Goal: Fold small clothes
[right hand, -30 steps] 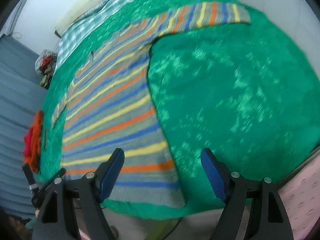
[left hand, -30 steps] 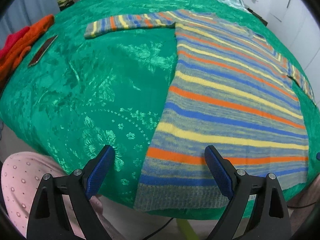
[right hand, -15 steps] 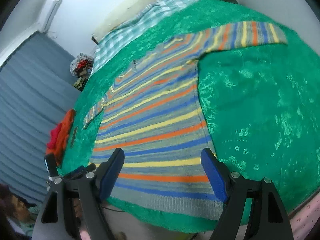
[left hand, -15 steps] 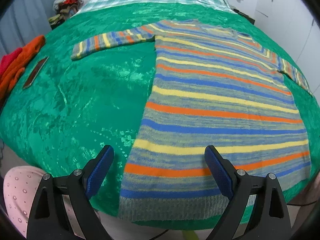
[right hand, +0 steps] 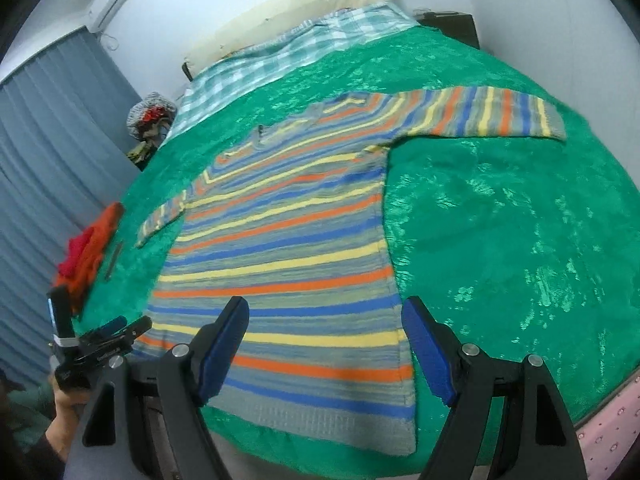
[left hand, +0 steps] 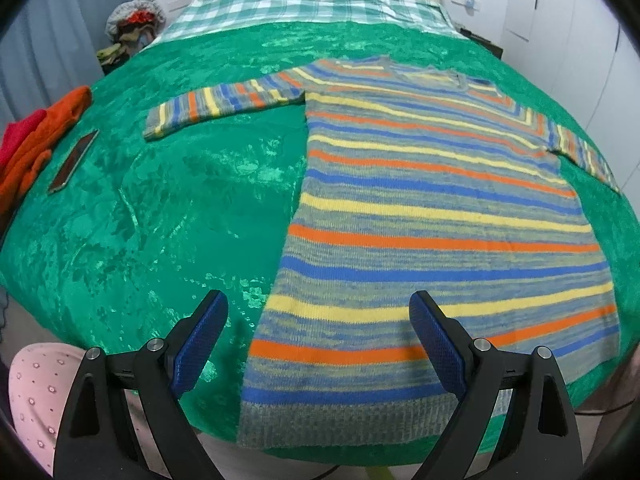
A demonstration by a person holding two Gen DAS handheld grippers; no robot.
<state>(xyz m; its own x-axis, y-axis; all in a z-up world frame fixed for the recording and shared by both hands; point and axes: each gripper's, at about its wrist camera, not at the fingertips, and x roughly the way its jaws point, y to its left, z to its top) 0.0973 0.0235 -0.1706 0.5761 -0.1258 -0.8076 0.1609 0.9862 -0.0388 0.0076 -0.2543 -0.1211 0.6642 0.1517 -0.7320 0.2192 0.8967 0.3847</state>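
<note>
A striped knit sweater [left hand: 432, 208] in grey, blue, orange and yellow lies flat and spread out on a green bedspread [left hand: 168, 208], both sleeves stretched sideways. It also shows in the right wrist view [right hand: 288, 264]. My left gripper [left hand: 318, 340] is open and empty, above the hem's left corner. My right gripper [right hand: 326, 344] is open and empty, above the hem's right part. The left gripper also shows at the lower left of the right wrist view [right hand: 108, 334].
Orange and red clothes [left hand: 36, 144] and a phone [left hand: 74, 160] lie at the bedspread's left edge. A checked blanket [left hand: 312, 4] and pillow lie at the head end. A pile of things [left hand: 134, 28] stands by the grey curtain. White wall to the right.
Both grippers have drawn back and tilted up from the hem, so more of the sweater and bed shows. The sweater has not moved. Both grippers stay open.
</note>
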